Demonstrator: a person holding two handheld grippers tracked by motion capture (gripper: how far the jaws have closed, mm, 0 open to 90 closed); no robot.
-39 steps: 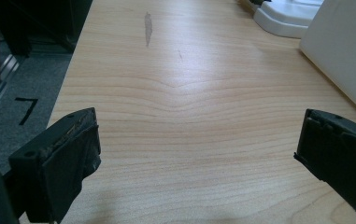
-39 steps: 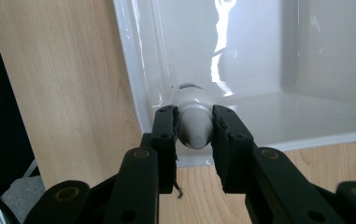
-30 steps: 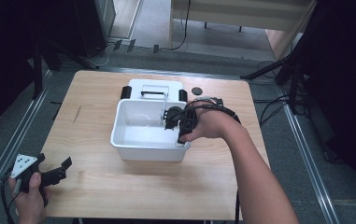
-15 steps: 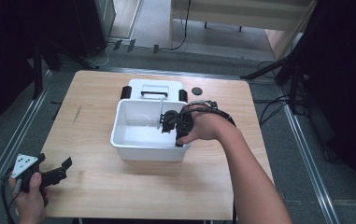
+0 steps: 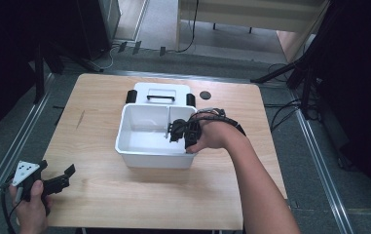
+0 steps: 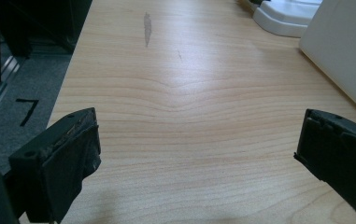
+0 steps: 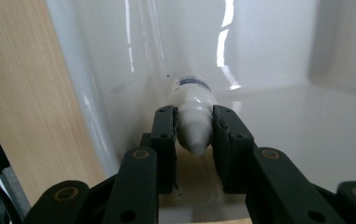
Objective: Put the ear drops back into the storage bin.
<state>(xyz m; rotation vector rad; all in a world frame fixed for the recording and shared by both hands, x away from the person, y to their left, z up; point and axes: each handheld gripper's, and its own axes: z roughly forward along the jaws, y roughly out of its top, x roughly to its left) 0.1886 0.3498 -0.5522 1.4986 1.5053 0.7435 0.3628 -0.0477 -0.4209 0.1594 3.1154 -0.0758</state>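
Now | right gripper (image 7: 193, 135) clamps white bottle (image 7: 192, 107), cone-tipped, dark-banded | left gripper (image 6: 199, 154) wide, empty

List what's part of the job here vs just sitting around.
In the job:
- right gripper, jaws shut on the white bottle
- white bin, bottle held inside it

Lying about:
- white lid behind the bin
- small black disc
- left gripper, jaws open over bare table

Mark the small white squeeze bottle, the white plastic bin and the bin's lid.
small white squeeze bottle (image 7: 192, 116), right gripper view, neck.
white plastic bin (image 5: 146, 156), high view, front wall.
white lid with black handle (image 5: 161, 90), high view, top.
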